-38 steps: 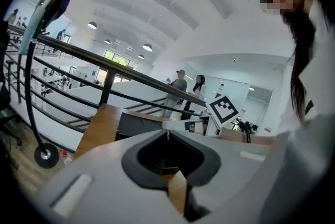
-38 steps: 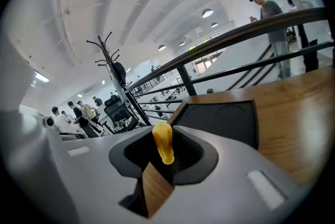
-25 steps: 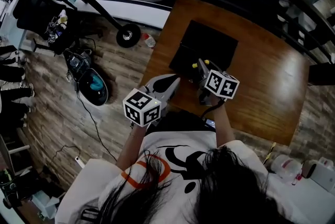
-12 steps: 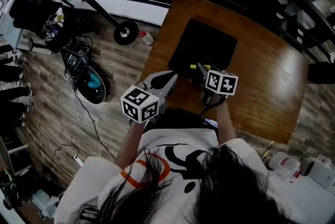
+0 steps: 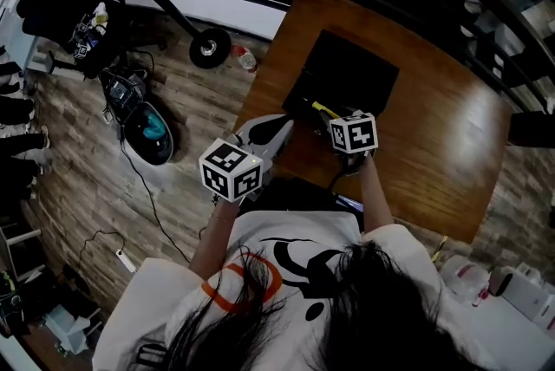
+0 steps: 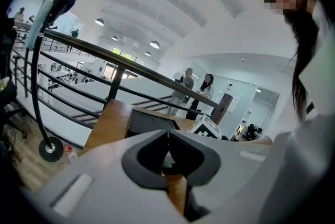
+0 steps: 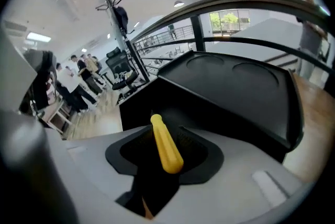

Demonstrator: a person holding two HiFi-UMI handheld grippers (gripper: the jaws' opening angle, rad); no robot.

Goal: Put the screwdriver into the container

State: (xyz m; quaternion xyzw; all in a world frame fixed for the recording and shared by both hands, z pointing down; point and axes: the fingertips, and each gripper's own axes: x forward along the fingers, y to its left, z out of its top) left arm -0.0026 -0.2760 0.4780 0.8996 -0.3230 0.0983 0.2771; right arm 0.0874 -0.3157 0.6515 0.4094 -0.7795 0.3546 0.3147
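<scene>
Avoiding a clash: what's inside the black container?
Only a dark surface with two round recesses shows in the container; the right gripper and screwdriver cover its near edge.

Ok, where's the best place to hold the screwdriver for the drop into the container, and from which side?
On the screwdriver's thick yellow handle, from the sides, as the right gripper has it now, with its jaws closed across it. The handle is round and broad enough to clamp, and gripped this way it points forward toward the black container.
</scene>
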